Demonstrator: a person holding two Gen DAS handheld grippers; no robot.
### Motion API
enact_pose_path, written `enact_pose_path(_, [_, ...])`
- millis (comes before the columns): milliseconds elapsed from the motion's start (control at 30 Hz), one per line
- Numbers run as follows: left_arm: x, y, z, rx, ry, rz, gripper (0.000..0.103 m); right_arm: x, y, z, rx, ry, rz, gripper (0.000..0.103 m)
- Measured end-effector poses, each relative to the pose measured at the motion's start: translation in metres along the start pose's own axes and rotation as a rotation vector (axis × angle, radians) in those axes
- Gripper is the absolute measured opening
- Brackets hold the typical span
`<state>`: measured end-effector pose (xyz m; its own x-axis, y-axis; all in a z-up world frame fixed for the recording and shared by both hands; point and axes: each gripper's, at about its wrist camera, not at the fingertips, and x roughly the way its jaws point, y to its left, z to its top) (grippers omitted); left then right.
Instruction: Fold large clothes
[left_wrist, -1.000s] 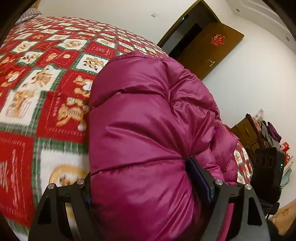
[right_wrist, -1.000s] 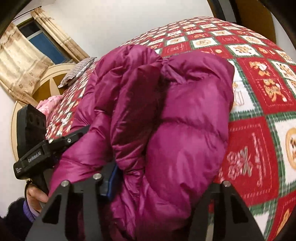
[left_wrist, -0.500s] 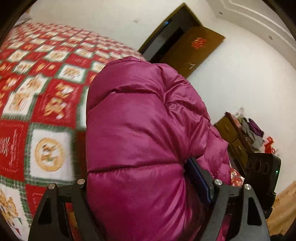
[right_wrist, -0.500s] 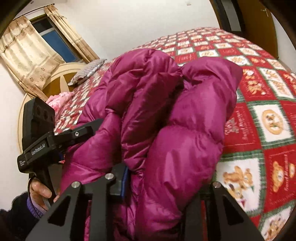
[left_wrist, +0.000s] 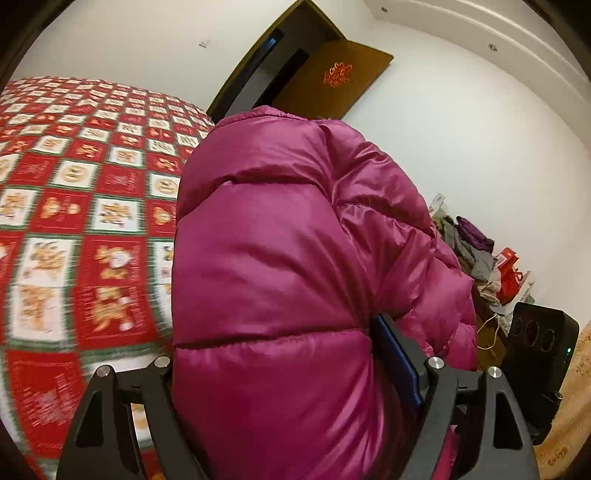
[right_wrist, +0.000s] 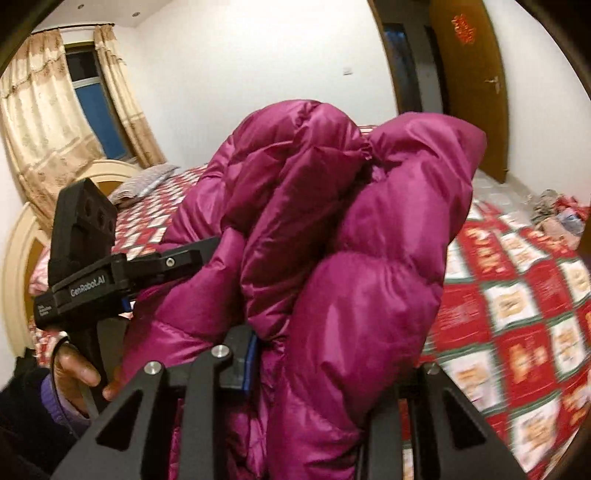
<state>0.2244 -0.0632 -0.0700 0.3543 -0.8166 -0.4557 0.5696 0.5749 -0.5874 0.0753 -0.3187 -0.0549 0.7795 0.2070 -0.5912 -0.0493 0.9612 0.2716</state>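
Magenta quilted nylon is bunched between the fingers of both tools: the left gripper (left_wrist: 295, 398) is clamped on a thick bundle of the jacket (left_wrist: 295, 258), and the right gripper (right_wrist: 332, 373) is likewise closed on a doubled wad of the same garment, its jaws spread only as far as the padding forces them. The jacket is held in the air between the two tools, above the bed (left_wrist: 74, 221), and no part of it can be seen touching the quilt. In the right view the left tool is seen from the side, gripped by a hand (right_wrist: 79, 373), with the cloth heaped against it. Several layers appear to be gathered together, so some folding is judged to be done, but the bundle looks loose and puffy, not flat. It is judged that it has yet to be laid down, squared and pressed on the bed. Other clothes (left_wrist: 469, 243) are piled by the wall.
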Motion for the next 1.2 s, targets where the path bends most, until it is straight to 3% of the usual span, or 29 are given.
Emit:
enact_pose_path(267, [0.074, 0.021, -0.001, -0.006, 0.063, 0.137, 0.082, 0.054, -0.081, 0.001, 0.089, 0.038, -0.034, 0.033])
enact_pose_path(400, [0.099, 0.038, -0.01, -0.011, 0.12, 0.248, 0.082, 0.089, -0.118, -0.006, 0.216, 0.097, -0.118, 0.046])
enact_pose_path(467, [0.098, 0.042, -0.013, -0.026, 0.12, 0.265, 0.084, 0.083, -0.135, -0.01, 0.307, 0.07, -0.093, 0.048])
enact_pose_path(500, [0.097, 0.043, -0.012, -0.032, 0.124, 0.272, 0.084, 0.074, -0.142, -0.013, 0.343, 0.044, -0.1, 0.056])
enact_pose_path(567, [0.098, 0.041, -0.01, -0.035, 0.136, 0.288, 0.084, 0.057, -0.147, -0.012, 0.343, 0.004, -0.156, 0.063])
enact_pose_path(667, [0.089, 0.031, -0.007, -0.021, 0.151, 0.323, 0.084, 0.024, -0.143, -0.01, 0.294, -0.054, -0.249, 0.062])
enact_pose_path(767, [0.082, 0.02, -0.005, 0.026, 0.145, 0.375, 0.084, 0.003, -0.13, 0.007, 0.221, -0.094, -0.259, 0.04])
enact_pose_path(833, [0.078, 0.011, -0.004, 0.07, 0.13, 0.435, 0.084, -0.001, -0.11, 0.017, 0.181, -0.118, -0.25, 0.04])
enact_pose_path(1000, [0.064, -0.012, -0.002, 0.205, 0.083, 0.556, 0.084, 0.037, -0.093, 0.035, 0.163, -0.093, -0.272, 0.04])
enact_pose_path(1100, [0.06, -0.025, 0.001, 0.279, 0.033, 0.608, 0.084, 0.064, -0.105, 0.026, 0.197, -0.022, -0.324, 0.04])
enact_pose_path(1200, [0.072, -0.026, 0.002, 0.314, 0.048, 0.621, 0.084, 0.087, -0.124, 0.011, 0.254, 0.032, -0.34, 0.039])
